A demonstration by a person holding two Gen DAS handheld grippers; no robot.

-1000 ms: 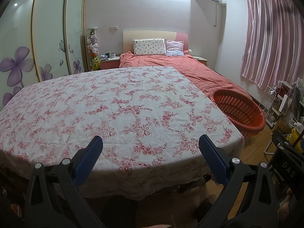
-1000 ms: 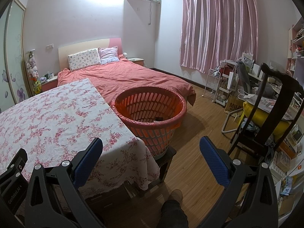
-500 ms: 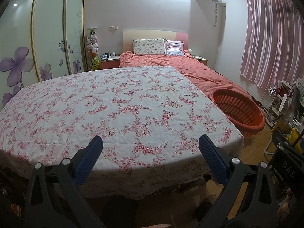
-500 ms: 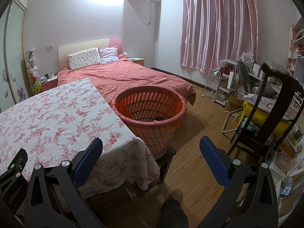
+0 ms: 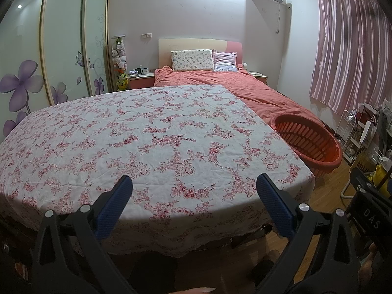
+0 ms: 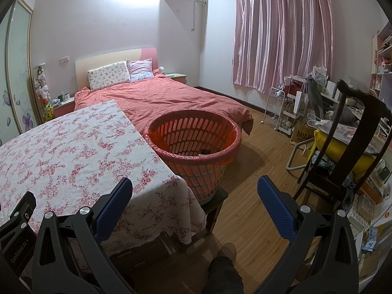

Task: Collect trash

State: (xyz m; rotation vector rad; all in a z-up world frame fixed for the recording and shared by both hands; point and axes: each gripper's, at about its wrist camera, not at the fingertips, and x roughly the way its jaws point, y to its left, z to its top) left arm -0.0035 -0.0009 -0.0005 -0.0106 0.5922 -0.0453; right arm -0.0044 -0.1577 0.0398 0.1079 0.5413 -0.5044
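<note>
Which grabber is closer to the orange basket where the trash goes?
The right gripper, probably. The orange basket sits straight ahead of its open jaws, while the left gripper, also open, faces the floral tablecloth, with the basket off to its side.

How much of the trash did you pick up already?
Maybe nearly all. Done: the floral tablecloth shows no trash on top, and one small dark thing already lies in the orange basket. In hand: nothing; the left gripper and right gripper are both open. Left: I can't spot any trash on the table; other spots may need checking.
</note>
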